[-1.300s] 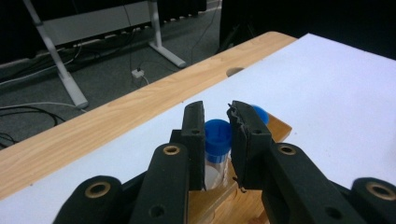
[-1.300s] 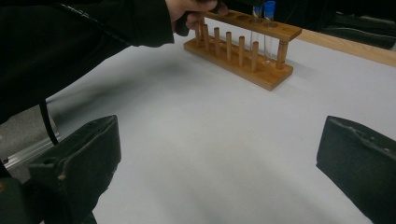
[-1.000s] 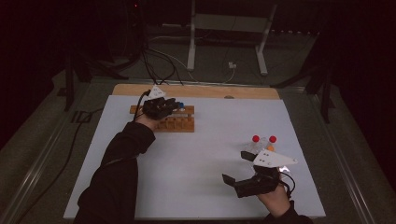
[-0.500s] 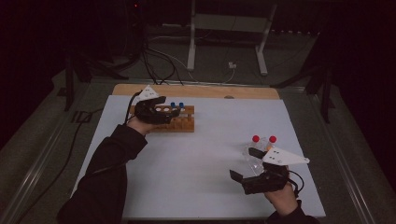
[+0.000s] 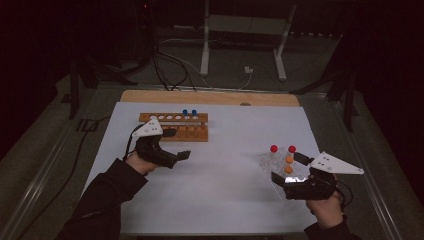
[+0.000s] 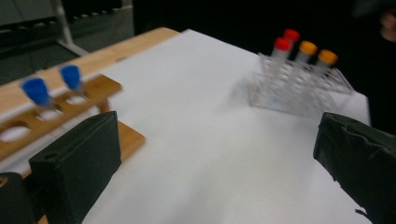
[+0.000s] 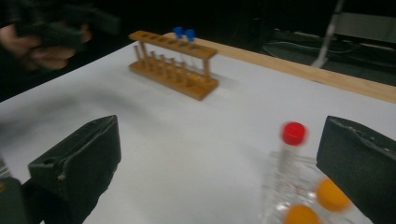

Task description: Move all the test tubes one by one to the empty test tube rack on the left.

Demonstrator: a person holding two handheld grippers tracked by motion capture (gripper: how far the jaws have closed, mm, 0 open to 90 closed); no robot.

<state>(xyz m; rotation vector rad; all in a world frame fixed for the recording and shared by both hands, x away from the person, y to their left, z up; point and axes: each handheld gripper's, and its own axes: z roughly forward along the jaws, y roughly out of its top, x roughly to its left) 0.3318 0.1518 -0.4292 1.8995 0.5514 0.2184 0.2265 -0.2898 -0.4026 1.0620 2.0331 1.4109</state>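
A wooden tube rack (image 5: 172, 128) stands at the back left of the white mat and holds two blue-capped tubes (image 5: 189, 113). My left gripper (image 5: 176, 144) hovers just in front of it; its jaws have just been opening and stand wide, nothing between them. In the left gripper view (image 6: 217, 172) the blue-capped tubes (image 6: 36, 91) sit at the left. A clear rack (image 5: 280, 162) with red- and orange-capped tubes stands at the right. My right gripper (image 5: 290, 169) is open at its near side. In the right gripper view (image 7: 219, 154) a red-capped tube (image 7: 293, 133) rises between the jaws, untouched.
The white mat (image 5: 220, 185) lies on a wooden table whose bare edge (image 5: 210, 97) shows at the back. Cables and a metal stand (image 5: 240, 45) lie on the dark floor beyond. The person's hands and dark sleeves come in from the near edge.
My left gripper has drawn back from the wooden rack toward the person and its jaws have opened. My right gripper has moved right, closer to the clear rack.
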